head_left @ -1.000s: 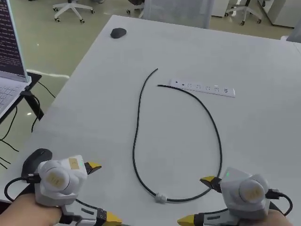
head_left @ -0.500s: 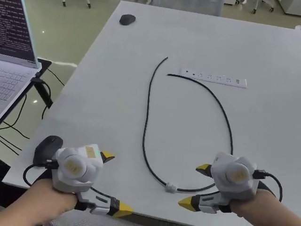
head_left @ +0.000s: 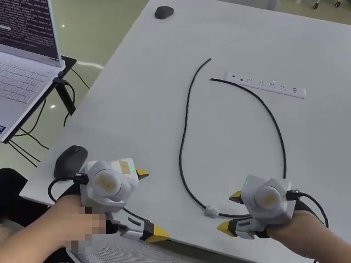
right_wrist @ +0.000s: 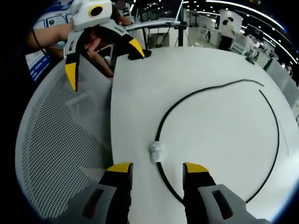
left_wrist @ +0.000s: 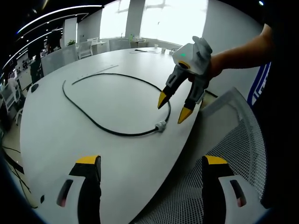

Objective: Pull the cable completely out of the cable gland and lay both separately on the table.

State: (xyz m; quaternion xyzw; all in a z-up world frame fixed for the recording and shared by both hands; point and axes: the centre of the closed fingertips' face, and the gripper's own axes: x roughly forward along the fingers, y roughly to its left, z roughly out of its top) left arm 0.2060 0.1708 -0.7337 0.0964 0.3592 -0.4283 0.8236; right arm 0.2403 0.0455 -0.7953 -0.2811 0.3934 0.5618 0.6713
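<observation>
The cable (head_left: 185, 126) lies in one long loop on the counter (head_left: 126, 109). Its two free ends are up at 12 o'clock near a strip (head_left: 269, 86), and its closed bend is down at 6 o'clock by the near edge. The gland (head_left: 211, 210) sits on that bend with the cable running through it, so the two are not yet parted.

The right claw (head_left: 231, 211) stands about half open with nothing in it. The left claw (head_left: 149, 204) is spread wide, also empty, over the counter's edge.

In the head view the gland is at 9 o'clock from the right claw, just beside its tips. The left claw is well apart on the gland's far side, again toward 9 o'clock. In the right gripper view the gland is at 12 o'clock, just past the tips and in line with the gap between the jaws. The cable there runs roughly 12 to 6, along the claw's own pointing line, then slips under toward 5 o'clock. Whether the tips touch the cable I cannot tell.

The right claw is plainly the nearer, so it looks placed to close on the gland or the cable next to it. The left would have to cross over for the other part, and the pull would go along the cable's axis.
</observation>
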